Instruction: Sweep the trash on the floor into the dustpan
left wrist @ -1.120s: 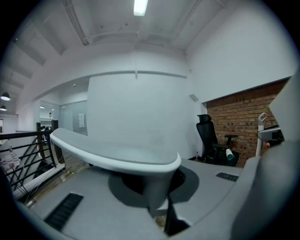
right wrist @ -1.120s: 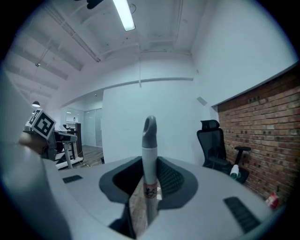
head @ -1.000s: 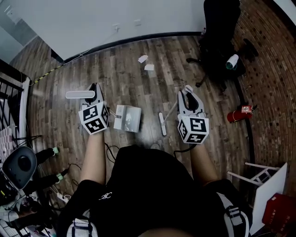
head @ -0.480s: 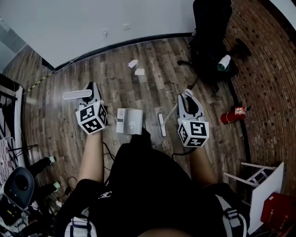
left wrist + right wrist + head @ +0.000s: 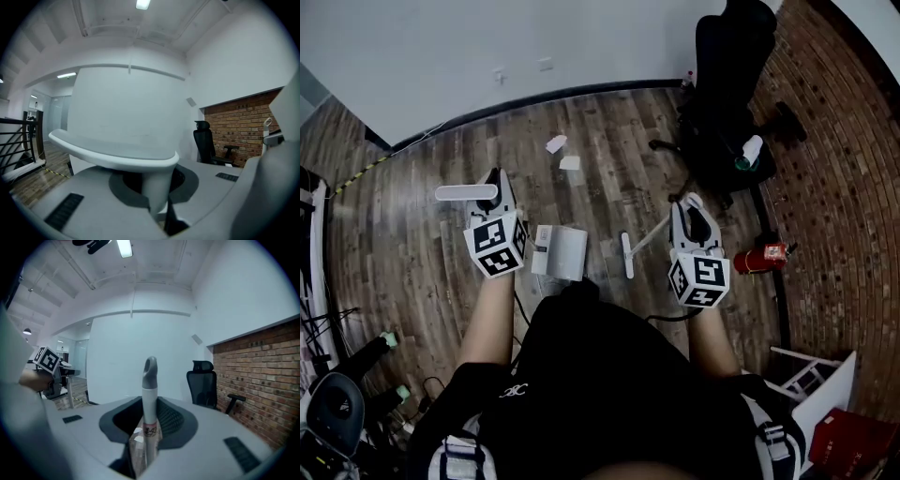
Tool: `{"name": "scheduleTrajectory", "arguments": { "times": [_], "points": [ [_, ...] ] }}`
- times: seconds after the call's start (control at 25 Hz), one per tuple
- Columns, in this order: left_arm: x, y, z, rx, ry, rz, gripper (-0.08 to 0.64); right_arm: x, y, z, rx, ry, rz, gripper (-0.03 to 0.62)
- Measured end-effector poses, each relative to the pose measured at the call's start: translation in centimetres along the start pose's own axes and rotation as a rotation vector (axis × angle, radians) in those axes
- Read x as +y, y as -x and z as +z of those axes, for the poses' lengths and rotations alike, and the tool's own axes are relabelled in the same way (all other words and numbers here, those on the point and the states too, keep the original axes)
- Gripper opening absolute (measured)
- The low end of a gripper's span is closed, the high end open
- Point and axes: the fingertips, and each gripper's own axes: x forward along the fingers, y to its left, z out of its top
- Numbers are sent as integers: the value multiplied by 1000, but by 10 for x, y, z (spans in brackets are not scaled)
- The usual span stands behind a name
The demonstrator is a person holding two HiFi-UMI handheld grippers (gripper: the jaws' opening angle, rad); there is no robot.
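Two white paper scraps (image 5: 555,143) (image 5: 570,162) lie on the wooden floor near the wall. My left gripper (image 5: 494,180) is shut on the dustpan's upright white handle (image 5: 154,187), whose flat T-shaped top (image 5: 466,192) sticks out to the left. The grey dustpan (image 5: 561,251) hangs low just right of that gripper. My right gripper (image 5: 689,202) is shut on the broom handle (image 5: 148,399), which has a grey tip. The white broom head (image 5: 626,253) rests near the floor between the two grippers. The scraps lie well ahead of both tools.
A black office chair (image 5: 724,89) stands at the back right, with a white and green object (image 5: 751,150) at its base. A red fire extinguisher (image 5: 758,258) lies at the edge of the brick floor. Cables and devices (image 5: 356,375) crowd the lower left. A white frame (image 5: 811,370) leans at lower right.
The paper scraps now sit lower and further left in the head view, closer to me. Both grippers keep their hold and have shifted slightly right with the dustpan and broom.
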Motion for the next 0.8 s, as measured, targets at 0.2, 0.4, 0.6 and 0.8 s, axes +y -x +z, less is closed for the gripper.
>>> {"name": "scheduleTrajectory", "arguments": {
  "times": [0.2,0.4,0.6,0.8],
  "points": [
    [6,-63,5,5,-7,-22,28,-17,-60,13,-4,-8,-20,105],
    [23,-114,14,0,-13,-21,28,-23,-115,20,18,-7,-37,106],
    [47,-155,29,-14,-24,-12,28,-17,-165,42,-4,3,-31,106],
    [69,-206,44,-19,-27,20,28,-13,-224,51,9,16,-9,106]
  ]
}}
